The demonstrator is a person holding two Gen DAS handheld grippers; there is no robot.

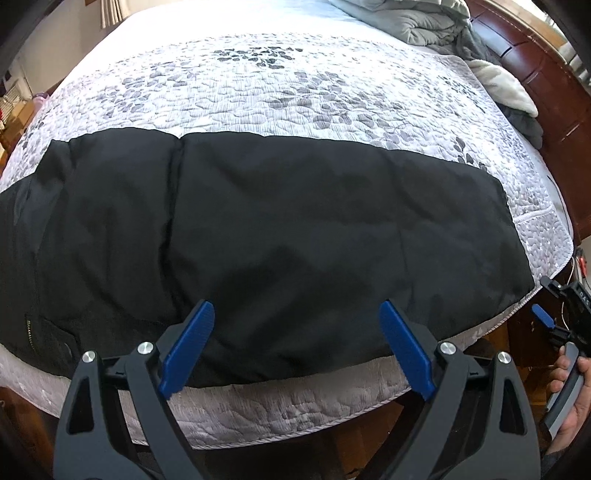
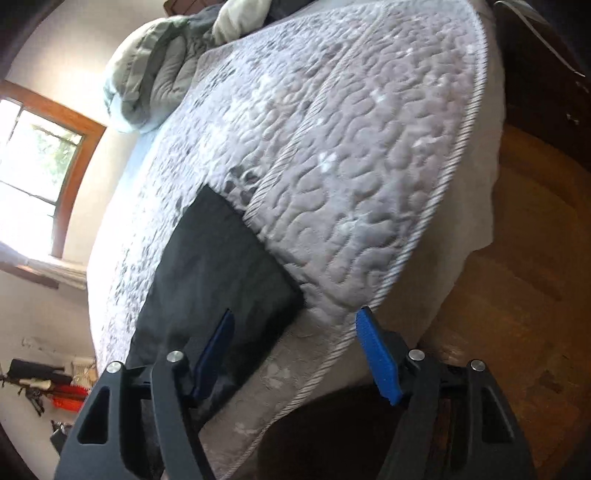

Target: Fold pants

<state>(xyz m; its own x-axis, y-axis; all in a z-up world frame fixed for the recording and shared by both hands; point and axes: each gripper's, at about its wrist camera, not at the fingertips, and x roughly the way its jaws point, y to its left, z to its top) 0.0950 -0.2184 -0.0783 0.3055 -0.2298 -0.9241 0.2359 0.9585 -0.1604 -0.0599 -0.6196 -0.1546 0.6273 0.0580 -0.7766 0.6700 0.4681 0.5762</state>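
1. In my left camera, my left gripper (image 1: 297,334) sits closest to me at 6 o'clock. Its two blue fingers (image 1: 188,347) are spread wide apart, and nothing is pinched between them.
2. The black pants (image 1: 258,229) lie flat on the bed, just past those fingers toward 12 o'clock. The finger tips show over the near edge of the pants. I cannot tell if they touch the cloth.
3. The pants stretch from 9 o'clock across to 3 o'clock. A zipper (image 1: 29,330) shows at about 8 o'clock.
4. At 4 o'clock, a hand (image 1: 569,398) holds my right gripper (image 1: 543,315), just off the corner of the bed.
5. In my right camera, my right gripper (image 2: 295,332) is at 6 o'clock with its fingers spread apart and nothing between the pads.
6. One end of the pants (image 2: 221,273) lies behind the finger at 7 o'clock and runs on toward 11 o'clock. The other finger hangs past the edge of the grey quilt (image 2: 332,147).
7. Farther off, a bunched blanket (image 1: 417,18) lies at the far end of the bed, at 1 o'clock in my left camera.
8. A window (image 2: 33,166) shows at 9 o'clock in my right camera.
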